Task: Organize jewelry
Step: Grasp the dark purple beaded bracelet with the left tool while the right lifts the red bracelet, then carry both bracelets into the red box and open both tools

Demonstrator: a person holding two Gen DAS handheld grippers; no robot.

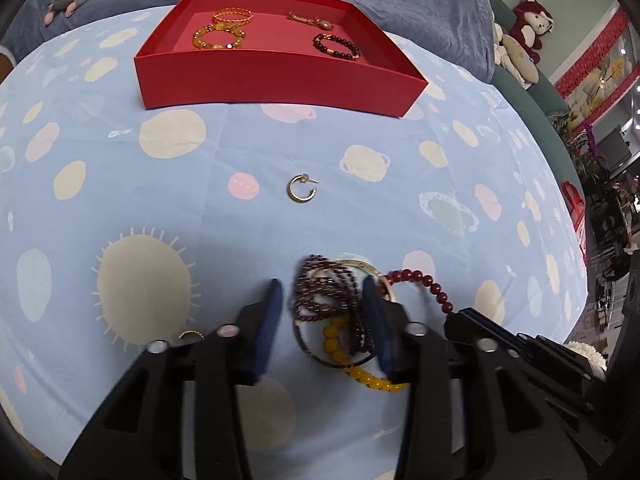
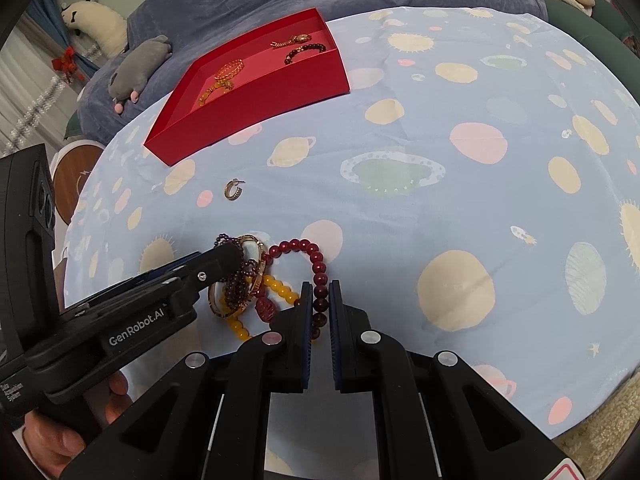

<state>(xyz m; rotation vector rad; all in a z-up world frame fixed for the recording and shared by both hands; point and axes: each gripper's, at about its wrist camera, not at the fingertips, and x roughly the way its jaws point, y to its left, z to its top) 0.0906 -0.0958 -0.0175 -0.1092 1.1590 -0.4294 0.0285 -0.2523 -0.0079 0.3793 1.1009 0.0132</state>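
Red bead bracelet [image 2: 318,264] clamped in R tool [image 2: 319,300].

Between my tongs and the open red cardboard tray [image 1: 276,80], the planet-print blue cloth [image 1: 160,200] lies bare except for one small gold hoop earring [image 1: 302,188]. A tangled heap of beaded bracelets [image 2: 256,280] crowds both tips.

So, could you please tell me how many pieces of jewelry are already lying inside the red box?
4. In the red box: gold chain bracelet back left, amber bead bracelet front left, gold watch back right, dark bead bracelet front right. The front wall could hide something small.
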